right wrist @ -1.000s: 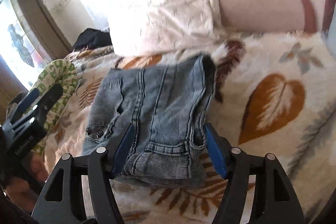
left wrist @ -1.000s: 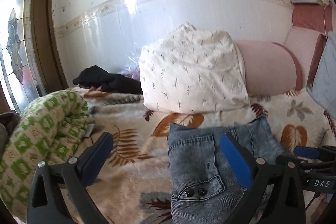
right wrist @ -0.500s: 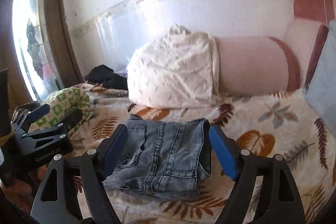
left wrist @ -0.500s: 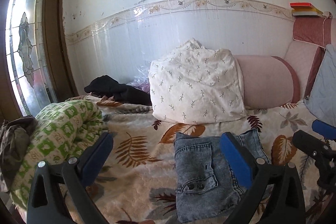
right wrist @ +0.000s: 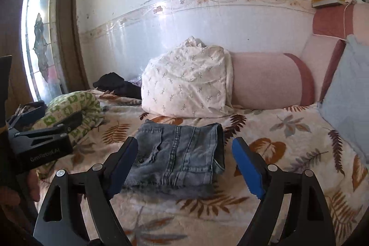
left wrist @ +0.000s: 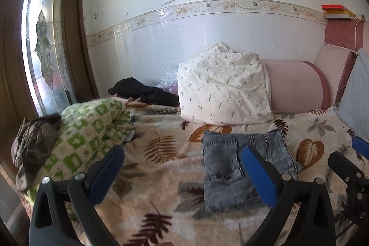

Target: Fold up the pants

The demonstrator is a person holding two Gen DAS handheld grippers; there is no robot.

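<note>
Lying as a compact folded bundle on the leaf-patterned bed blanket (right wrist: 276, 144), the denim pants (right wrist: 182, 151) rest just in front of the white patterned pillow (right wrist: 186, 84), waistband buttons toward the left. The fold appears complete, which would explain why neither tool touches the fabric. The left gripper (left wrist: 182, 174) hovers near the bundle's left side, jaws spread and empty; the right gripper (right wrist: 184, 163) hangs above the near edge, jaws spread wide to either side of the bundle. A green checked quilt (left wrist: 87, 130) lies rolled at far left, apart from the pants.
</note>
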